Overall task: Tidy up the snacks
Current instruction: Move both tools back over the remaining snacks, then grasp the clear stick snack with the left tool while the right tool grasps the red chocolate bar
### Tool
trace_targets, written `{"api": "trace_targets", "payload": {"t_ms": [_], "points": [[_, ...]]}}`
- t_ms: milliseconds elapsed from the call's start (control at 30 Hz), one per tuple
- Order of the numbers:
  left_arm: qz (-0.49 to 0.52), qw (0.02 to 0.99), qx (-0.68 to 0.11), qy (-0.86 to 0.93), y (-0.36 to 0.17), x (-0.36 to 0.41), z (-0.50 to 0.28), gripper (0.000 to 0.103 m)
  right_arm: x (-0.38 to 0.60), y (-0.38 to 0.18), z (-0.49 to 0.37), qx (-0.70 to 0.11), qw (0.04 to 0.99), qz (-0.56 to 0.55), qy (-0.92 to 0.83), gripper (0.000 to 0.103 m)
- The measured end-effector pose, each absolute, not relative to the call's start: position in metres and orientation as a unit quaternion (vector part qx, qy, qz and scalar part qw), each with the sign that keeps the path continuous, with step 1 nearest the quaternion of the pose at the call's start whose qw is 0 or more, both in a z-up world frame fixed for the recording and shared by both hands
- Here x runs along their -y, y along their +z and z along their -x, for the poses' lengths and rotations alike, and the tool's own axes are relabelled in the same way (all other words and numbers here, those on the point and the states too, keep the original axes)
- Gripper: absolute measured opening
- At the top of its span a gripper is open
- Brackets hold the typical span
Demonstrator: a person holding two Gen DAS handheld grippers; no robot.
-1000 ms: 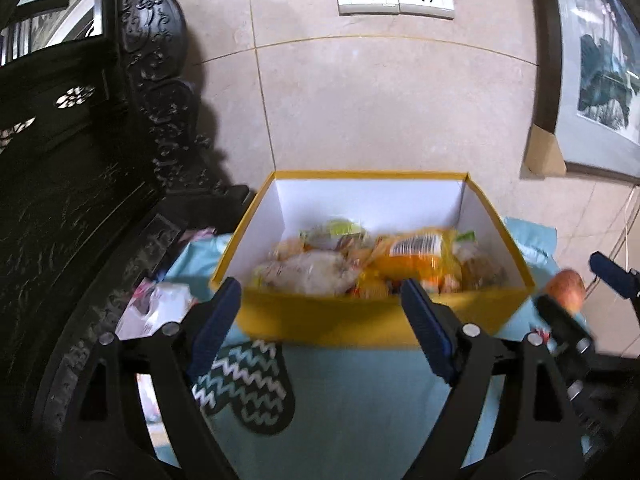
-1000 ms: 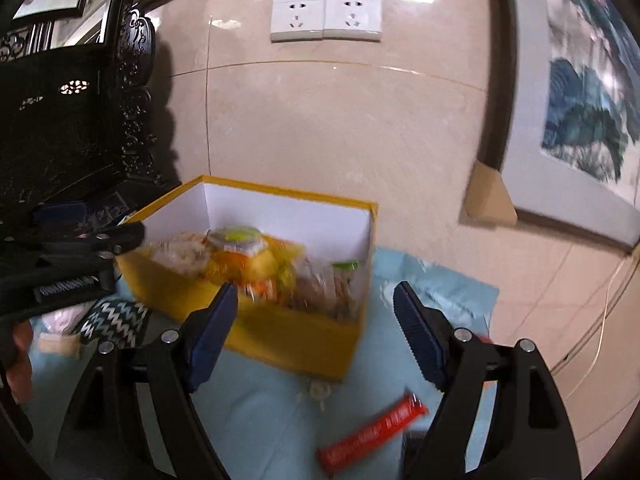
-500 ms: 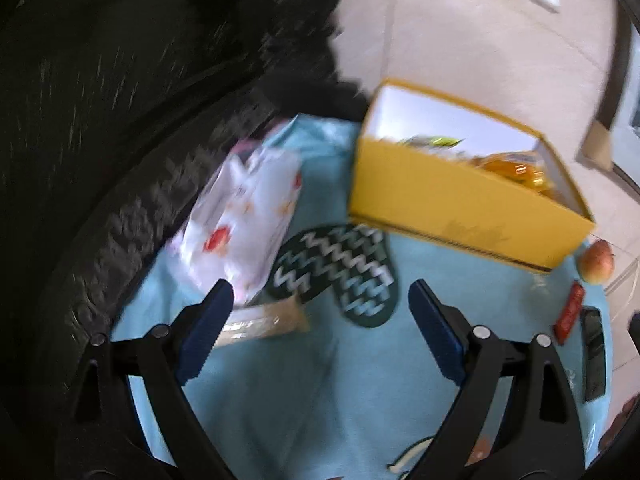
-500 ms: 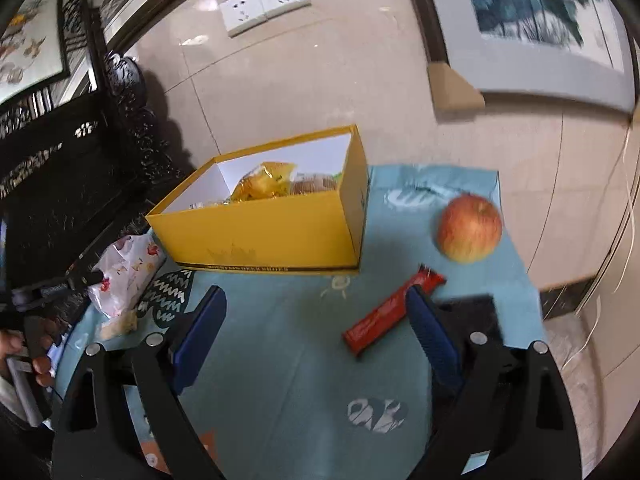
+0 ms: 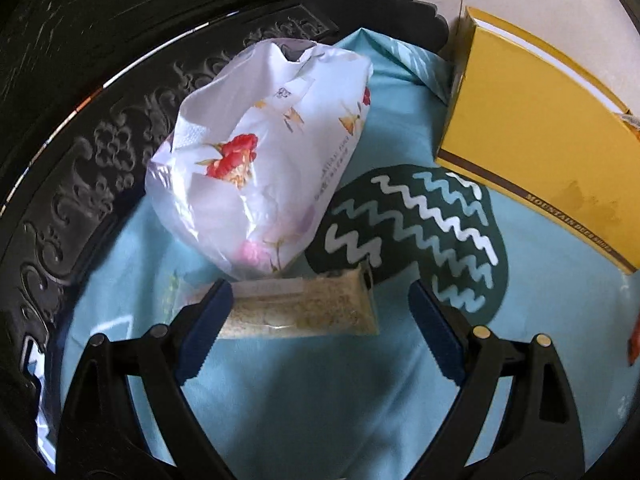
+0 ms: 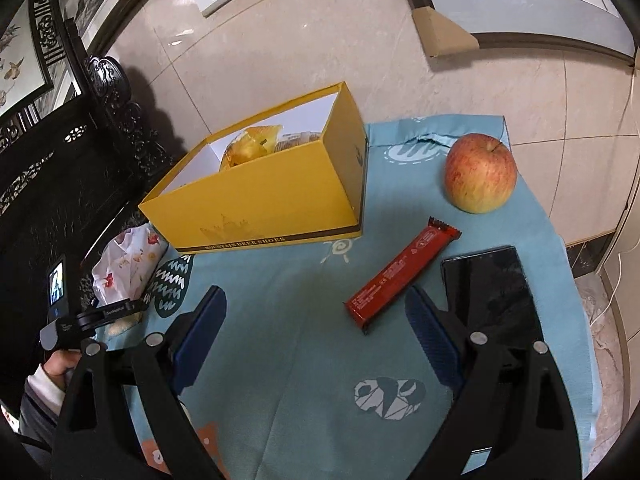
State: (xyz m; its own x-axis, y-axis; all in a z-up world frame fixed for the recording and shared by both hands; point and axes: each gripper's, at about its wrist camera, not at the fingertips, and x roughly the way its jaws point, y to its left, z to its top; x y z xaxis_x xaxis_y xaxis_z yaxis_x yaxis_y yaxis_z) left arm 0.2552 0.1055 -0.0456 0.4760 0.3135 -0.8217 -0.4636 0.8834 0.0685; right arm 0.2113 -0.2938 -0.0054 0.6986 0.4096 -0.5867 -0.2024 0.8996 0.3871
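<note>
Currently both claws stand spread wide, nothing pinched, each having just opened a little further. Left gripper [image 5: 320, 328] points steeply down at the blue cloth [image 5: 320, 400]; a pale cereal bar [image 5: 304, 308] in clear wrap lies crosswise between its fingertips, one end behind the left pad, the other short of the right pad, no pad visibly pressing on it. Just beyond the bar: white flowered snack bag [image 5: 260, 152], touching it. Beyond and to the claw's right: yellow box [image 5: 540, 140], only its outer wall seen here.

Right gripper [image 6: 316, 332] hovers over bare cloth. Red chocolate bar [image 6: 400, 276] lies just ahead of its right finger, diagonal, not between the pads. Dark phone [image 6: 492, 300] lies partly behind that finger. Apple [image 6: 480, 172] further ahead, right. Yellow box ahead, left of centre, open-topped, with orange and pale packets [image 6: 256, 146] inside
</note>
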Motion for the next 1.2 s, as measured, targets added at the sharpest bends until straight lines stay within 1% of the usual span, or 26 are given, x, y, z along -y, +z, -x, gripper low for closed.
{"api": "trace_targets", "payload": {"t_ms": [100, 167, 267, 367, 500, 600, 633, 700, 733, 767, 800, 833, 867, 900, 1000, 1033, 1067, 1100, 1133, 1200], "points": [[0.061, 0.851, -0.461, 0.244, -0.049, -0.107, -0.261, 0.091, 0.293, -0.006, -0.211, -0.351, 0.909, -0.147, 0.169, 0.091], [0.039, 0.836, -0.481, 0.261, -0.058, -0.108, -0.264, 0.091, 0.293, -0.006, -0.211, -0.352, 0.909, -0.146, 0.170, 0.091], [0.063, 0.834, -0.489, 0.248, -0.056, -0.112, -0.265, 0.088, 0.292, -0.008, -0.212, -0.357, 0.907, -0.146, 0.172, 0.091], [0.017, 0.824, -0.514, 0.238, -0.057, -0.105, -0.268, 0.090, 0.292, -0.011, -0.214, -0.365, 0.903, -0.150, 0.173, 0.091], [0.077, 0.800, -0.545, 0.237, -0.055, -0.120, -0.256, 0.091, 0.294, -0.005, -0.212, -0.359, 0.903, -0.153, 0.178, 0.091], [0.099, 0.802, -0.549, 0.215, -0.055, -0.118, -0.245, 0.091, 0.294, 0.001, -0.208, -0.350, 0.905, -0.155, 0.185, 0.091], [0.108, 0.803, -0.547, 0.211, -0.055, -0.118, -0.243, 0.088, 0.294, 0.002, -0.207, -0.348, 0.906, -0.154, 0.186, 0.091], [0.123, 0.804, -0.545, 0.203, -0.053, -0.117, -0.239, 0.079, 0.293, 0.004, -0.205, -0.344, 0.908, -0.152, 0.187, 0.091], [0.122, 0.806, -0.544, 0.196, -0.051, -0.114, -0.238, 0.067, 0.293, 0.005, -0.205, -0.343, 0.908, -0.150, 0.187, 0.091], [0.115, 0.810, -0.545, 0.183, -0.048, -0.109, -0.238, 0.050, 0.293, 0.006, -0.205, -0.343, 0.910, -0.142, 0.183, 0.091], [0.110, 0.812, -0.546, 0.173, -0.046, -0.104, -0.239, 0.042, 0.293, 0.007, -0.205, -0.344, 0.913, -0.129, 0.176, 0.091], [0.106, 0.813, -0.548, 0.166, -0.044, -0.101, -0.240, 0.030, 0.294, 0.007, -0.207, -0.346, 0.917, -0.115, 0.165, 0.091], [0.107, 0.814, -0.548, 0.161, -0.043, -0.100, -0.242, 0.028, 0.295, 0.007, -0.208, -0.349, 0.919, -0.103, 0.151, 0.091], [0.109, 0.814, -0.547, 0.160, -0.042, -0.100, -0.245, 0.028, 0.300, 0.005, -0.213, -0.360, 0.921, -0.090, 0.119, 0.091], [0.115, 0.819, -0.538, 0.162, -0.043, -0.098, -0.241, 0.028, 0.310, -0.003, -0.228, -0.390, 0.910, -0.103, 0.098, 0.091], [0.112, 0.822, -0.534, 0.164, -0.042, -0.096, -0.237, 0.028, 0.308, -0.006, -0.233, -0.396, 0.907, -0.101, 0.100, 0.082], [0.107, 0.824, -0.531, 0.165, -0.042, -0.094, -0.236, 0.028, 0.302, -0.008, -0.242, -0.410, 0.902, -0.090, 0.104, 0.077], [0.104, 0.826, -0.528, 0.166, -0.041, -0.091, -0.225, 0.028, 0.298, -0.011, -0.247, -0.422, 0.896, -0.085, 0.109, 0.067], [0.101, 0.828, -0.525, 0.168, -0.040, -0.089, -0.223, 0.028, 0.294, -0.015, -0.254, -0.436, 0.889, -0.086, 0.114, 0.063], [0.106, 0.829, -0.523, 0.170, -0.040, -0.087, -0.219, 0.028, 0.287, -0.024, -0.267, -0.468, 0.874, -0.091, 0.091, 0.063]]}}
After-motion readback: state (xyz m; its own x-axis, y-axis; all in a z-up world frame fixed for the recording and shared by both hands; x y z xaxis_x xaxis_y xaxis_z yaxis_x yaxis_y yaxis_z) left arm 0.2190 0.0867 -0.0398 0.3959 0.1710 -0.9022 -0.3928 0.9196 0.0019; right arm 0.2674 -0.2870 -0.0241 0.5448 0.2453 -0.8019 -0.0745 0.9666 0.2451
